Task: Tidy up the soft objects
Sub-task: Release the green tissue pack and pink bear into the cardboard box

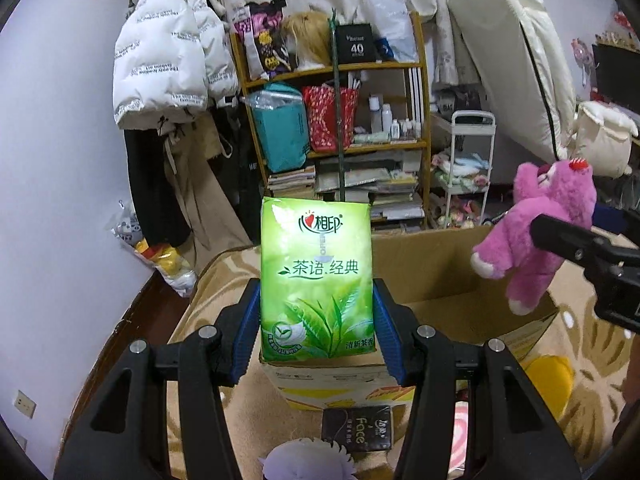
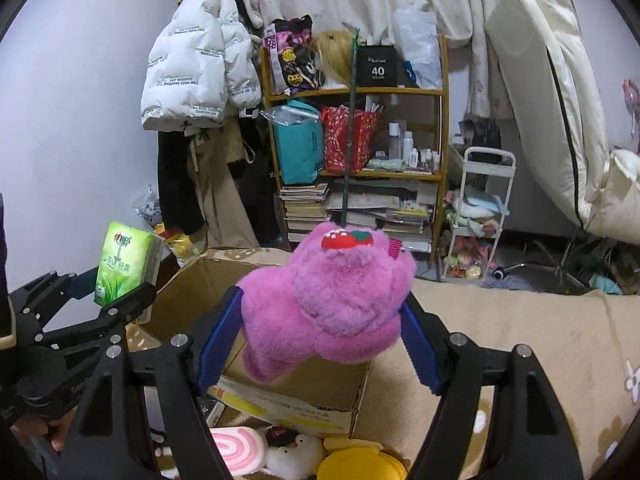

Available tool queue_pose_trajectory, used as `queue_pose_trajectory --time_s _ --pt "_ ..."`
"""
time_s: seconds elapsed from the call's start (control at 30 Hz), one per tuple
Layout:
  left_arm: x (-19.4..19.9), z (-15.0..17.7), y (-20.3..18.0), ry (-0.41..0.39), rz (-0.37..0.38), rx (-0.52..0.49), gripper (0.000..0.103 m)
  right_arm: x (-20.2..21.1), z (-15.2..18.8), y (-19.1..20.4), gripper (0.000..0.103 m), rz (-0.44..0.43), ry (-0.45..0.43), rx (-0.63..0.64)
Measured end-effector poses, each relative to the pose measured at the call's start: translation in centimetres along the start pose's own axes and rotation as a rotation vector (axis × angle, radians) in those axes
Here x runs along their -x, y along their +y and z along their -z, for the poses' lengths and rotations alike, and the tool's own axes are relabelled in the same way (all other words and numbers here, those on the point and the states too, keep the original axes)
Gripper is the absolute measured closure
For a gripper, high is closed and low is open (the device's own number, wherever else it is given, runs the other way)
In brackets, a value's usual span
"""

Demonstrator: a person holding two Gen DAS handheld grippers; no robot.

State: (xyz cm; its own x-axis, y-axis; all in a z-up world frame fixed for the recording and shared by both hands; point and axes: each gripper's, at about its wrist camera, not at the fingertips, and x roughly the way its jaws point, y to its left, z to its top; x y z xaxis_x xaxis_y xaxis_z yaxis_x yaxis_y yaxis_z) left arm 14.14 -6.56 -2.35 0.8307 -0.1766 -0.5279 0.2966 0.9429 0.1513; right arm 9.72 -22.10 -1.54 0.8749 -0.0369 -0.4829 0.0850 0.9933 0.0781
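My left gripper [image 1: 316, 316] pinches the green tissue pack [image 1: 316, 280] and my right gripper [image 2: 320, 332] squeezes the pink plush bear [image 2: 328, 300], both above the cardboard box [image 2: 280, 384]; releasing off-centre risks either one missing it

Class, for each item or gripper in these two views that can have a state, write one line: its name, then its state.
Left gripper: shut on the green tissue pack.
Green tissue pack: upright, held off the bed.
Right gripper: shut on the pink plush bear.
Pink plush bear: held above the box.
Cardboard box: open, flaps up; no contents visible.
Black tissue pack: lying flat on the blanket.
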Motion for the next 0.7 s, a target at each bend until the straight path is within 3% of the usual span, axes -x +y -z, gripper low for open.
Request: queue_pose_trajectory --time_s 0.2,0.43,0.6,0.7 --pt "-2.0 0.4 -0.4 0.082 0.052 -0.024 0.051 -1.5 0.8 -0.4 0.023 -0.032 0.034 -0.015" --pt "-2.2 1.0 -1.4 0.094 0.044 -0.046 0.049 -2.3 1.6 -0.5 0.021 -0.070 0.066 -0.037" --pt "-1.9 1.2 -1.5 0.089 0.041 -0.050 0.036 -2.7 1.7 -0.7 0.021 -0.070 0.078 -0.043" --pt "-1.7 1.4 -1.4 0.092 0.032 -0.044 0.033 -2.9 1.9 -0.7 0.021 -0.072 0.091 -0.042"
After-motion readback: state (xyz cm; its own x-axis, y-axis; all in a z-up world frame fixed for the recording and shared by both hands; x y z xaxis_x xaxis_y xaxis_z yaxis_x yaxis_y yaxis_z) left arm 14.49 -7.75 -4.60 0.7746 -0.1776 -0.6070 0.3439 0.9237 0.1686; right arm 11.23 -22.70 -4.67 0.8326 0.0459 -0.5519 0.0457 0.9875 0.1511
